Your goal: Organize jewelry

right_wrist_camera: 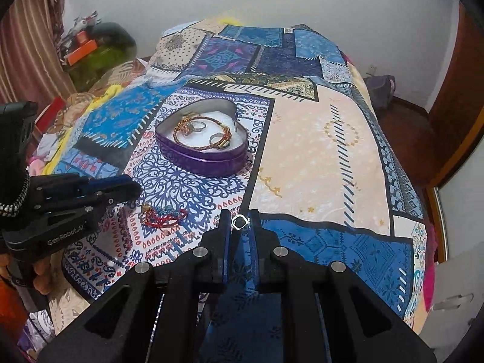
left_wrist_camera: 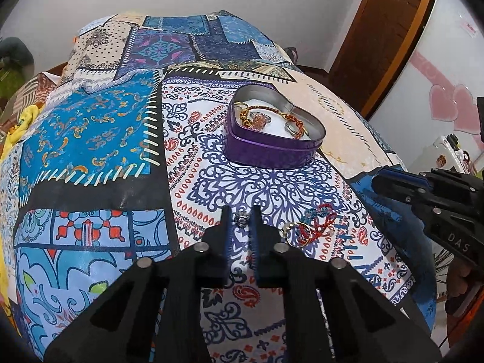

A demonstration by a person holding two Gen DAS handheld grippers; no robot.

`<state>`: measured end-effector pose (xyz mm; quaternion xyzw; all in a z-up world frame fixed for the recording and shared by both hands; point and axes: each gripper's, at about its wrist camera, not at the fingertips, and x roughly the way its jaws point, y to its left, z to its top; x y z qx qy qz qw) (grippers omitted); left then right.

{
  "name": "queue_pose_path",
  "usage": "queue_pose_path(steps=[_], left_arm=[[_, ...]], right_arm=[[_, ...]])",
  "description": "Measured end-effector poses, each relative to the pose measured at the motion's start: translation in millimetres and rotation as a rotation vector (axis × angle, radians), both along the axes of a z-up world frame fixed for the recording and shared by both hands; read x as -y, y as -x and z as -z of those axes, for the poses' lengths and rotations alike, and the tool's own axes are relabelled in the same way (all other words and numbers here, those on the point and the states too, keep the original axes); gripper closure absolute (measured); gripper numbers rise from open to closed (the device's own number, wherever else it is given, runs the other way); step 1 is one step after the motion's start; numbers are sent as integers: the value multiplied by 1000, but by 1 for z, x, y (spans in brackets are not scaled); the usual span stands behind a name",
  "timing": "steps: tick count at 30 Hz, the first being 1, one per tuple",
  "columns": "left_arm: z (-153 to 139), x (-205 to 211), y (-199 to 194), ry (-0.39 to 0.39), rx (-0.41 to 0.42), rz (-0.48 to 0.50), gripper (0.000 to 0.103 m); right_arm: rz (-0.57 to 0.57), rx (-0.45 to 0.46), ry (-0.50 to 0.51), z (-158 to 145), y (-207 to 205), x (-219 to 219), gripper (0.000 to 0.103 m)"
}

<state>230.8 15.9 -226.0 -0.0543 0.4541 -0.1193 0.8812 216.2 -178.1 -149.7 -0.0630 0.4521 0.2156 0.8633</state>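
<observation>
The left gripper (left_wrist_camera: 241, 218) is closed on a small silver ring (left_wrist_camera: 242, 219) low over the bed (left_wrist_camera: 90, 127); the heart-shaped purple tin (left_wrist_camera: 272, 148) lies ahead, slightly right. The right gripper (right_wrist_camera: 240, 222) pinches a thin silver ring (right_wrist_camera: 239, 222); its tin (right_wrist_camera: 205, 157) lies ahead-left, about equally near. A red-and-blue bracelet tangle (right_wrist_camera: 165, 216) rests between them.

Blues, purples and cream on a patchwork bedspread

The bedspread (left_wrist_camera: 127, 139) mixes bright blue panels with gold scrolls, white panels with navy lace medallions and red paisley, and a cream panel (right_wrist_camera: 317, 157) on the right with gold stars. The heart-shaped tin (left_wrist_camera: 272, 148) is purple outside, silver within, on a white lining holding a red-gold braided bracelet (right_wrist_camera: 199, 133). Nearer lies a red and teal bracelet (right_wrist_camera: 165, 216). Both grippers are black with blue pads.
</observation>
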Motion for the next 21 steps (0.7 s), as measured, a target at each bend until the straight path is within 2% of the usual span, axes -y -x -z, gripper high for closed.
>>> queue_pose_path(steps=[6,21], left_arm=[[-10,-1,5,-3,27,-2,94],[-71,-7,-11,8,179,-7,94]], right_arm=[[-1,21,-12,-8,-3,0,93],[-18,101,-54,-33,-25,-15,93]])
